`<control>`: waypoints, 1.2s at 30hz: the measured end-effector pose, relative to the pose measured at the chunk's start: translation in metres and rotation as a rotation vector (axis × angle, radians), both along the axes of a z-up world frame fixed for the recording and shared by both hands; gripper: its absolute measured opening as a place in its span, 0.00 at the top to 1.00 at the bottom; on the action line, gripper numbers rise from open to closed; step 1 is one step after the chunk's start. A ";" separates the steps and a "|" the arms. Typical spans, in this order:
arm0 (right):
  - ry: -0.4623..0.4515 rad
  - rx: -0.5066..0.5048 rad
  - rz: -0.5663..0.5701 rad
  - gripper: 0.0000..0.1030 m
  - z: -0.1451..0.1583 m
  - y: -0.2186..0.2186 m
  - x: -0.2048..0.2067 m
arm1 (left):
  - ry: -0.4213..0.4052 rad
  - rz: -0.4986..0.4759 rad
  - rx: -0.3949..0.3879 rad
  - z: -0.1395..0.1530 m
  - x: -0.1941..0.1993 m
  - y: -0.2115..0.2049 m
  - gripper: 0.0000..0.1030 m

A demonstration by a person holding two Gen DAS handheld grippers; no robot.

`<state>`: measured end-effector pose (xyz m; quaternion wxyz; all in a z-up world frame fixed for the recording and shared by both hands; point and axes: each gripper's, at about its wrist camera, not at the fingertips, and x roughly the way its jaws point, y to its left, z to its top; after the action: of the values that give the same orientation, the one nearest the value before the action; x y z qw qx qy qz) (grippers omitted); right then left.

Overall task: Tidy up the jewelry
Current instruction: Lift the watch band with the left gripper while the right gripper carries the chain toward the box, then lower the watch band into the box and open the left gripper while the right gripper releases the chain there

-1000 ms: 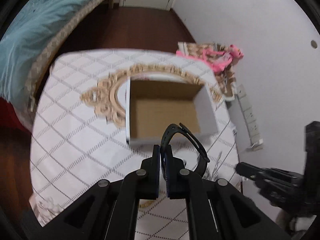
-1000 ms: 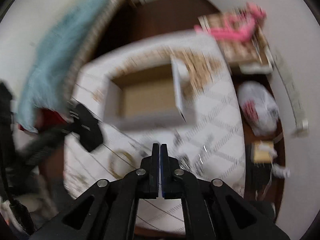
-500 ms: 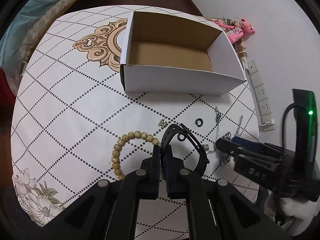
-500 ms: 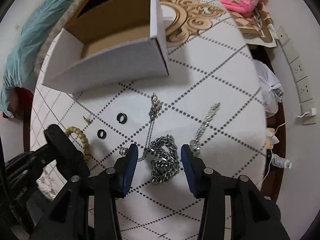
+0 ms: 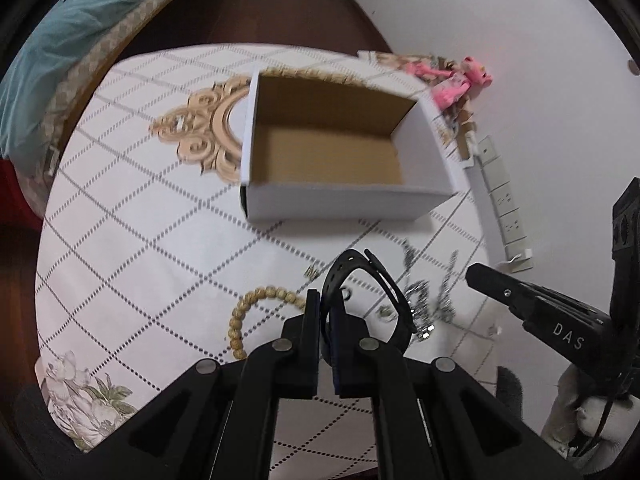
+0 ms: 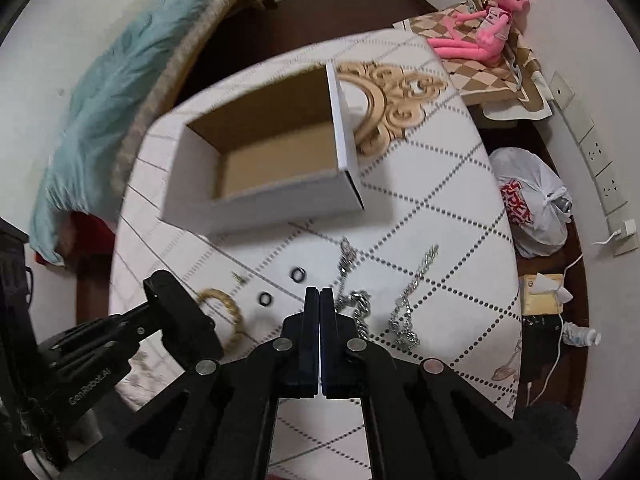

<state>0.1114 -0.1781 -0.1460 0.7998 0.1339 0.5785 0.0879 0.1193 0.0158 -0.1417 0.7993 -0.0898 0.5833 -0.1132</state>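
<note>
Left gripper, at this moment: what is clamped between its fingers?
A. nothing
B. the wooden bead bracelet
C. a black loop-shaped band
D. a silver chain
C. In the left wrist view the left gripper is shut on the black band, whose loop sticks up past the fingertips; the bead bracelet and the silver chains lie on the tablecloth.
</note>
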 end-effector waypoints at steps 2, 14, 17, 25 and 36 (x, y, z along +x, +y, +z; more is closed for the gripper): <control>0.028 0.003 0.027 1.00 -0.001 0.003 0.008 | -0.017 -0.004 0.002 0.006 0.003 -0.001 0.98; 0.183 -0.094 0.109 0.64 -0.077 0.014 0.009 | 0.062 0.011 0.055 -0.038 -0.003 -0.001 0.98; 0.158 -0.172 0.145 0.73 -0.077 0.023 0.003 | 0.081 0.011 0.057 -0.046 -0.008 -0.001 0.98; 0.092 -0.161 0.091 0.95 -0.065 0.016 -0.015 | 0.079 0.016 0.046 -0.043 -0.014 0.001 0.98; -0.085 0.012 0.013 0.96 0.039 -0.004 -0.010 | -0.006 -0.008 -0.021 0.013 -0.003 -0.001 0.98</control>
<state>0.1011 -0.1821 -0.1074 0.8221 0.1311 0.5444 0.1025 0.1164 0.0149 -0.1284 0.7995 -0.0953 0.5802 -0.1229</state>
